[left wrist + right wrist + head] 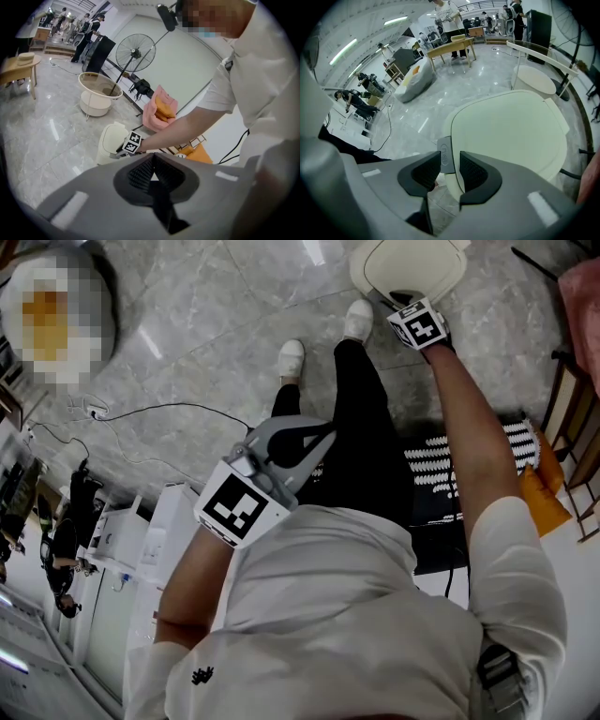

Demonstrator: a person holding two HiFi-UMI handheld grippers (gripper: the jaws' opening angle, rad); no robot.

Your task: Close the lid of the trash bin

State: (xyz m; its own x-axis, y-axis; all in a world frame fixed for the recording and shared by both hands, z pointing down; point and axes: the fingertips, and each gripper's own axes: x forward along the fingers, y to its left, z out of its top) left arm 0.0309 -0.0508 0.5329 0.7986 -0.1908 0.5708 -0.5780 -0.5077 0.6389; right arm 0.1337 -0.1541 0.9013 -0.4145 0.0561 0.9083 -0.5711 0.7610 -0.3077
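Note:
The cream trash bin (412, 263) stands on the grey floor ahead of the person's feet, and its lid (511, 131) lies down flat. My right gripper (403, 301) reaches out to the bin's near edge. In the right gripper view my right gripper (450, 164) is open by a narrow gap, and the lid's grey push tab (445, 157) shows in that gap. My left gripper (323, 432) is held close to the person's body, shut and empty. The left gripper view shows those shut jaws (152, 161) and, beyond them, the bin (108, 140) with the right gripper (121, 149) at it.
White shoes (292, 357) (357, 320) stand just short of the bin. A black cable (169, 409) runs across the floor at left, near white units (141, 540). A striped mat (469, 465) and an orange item (544, 493) lie right. A basin (96, 91) and a fan (136, 54) stand beyond the bin.

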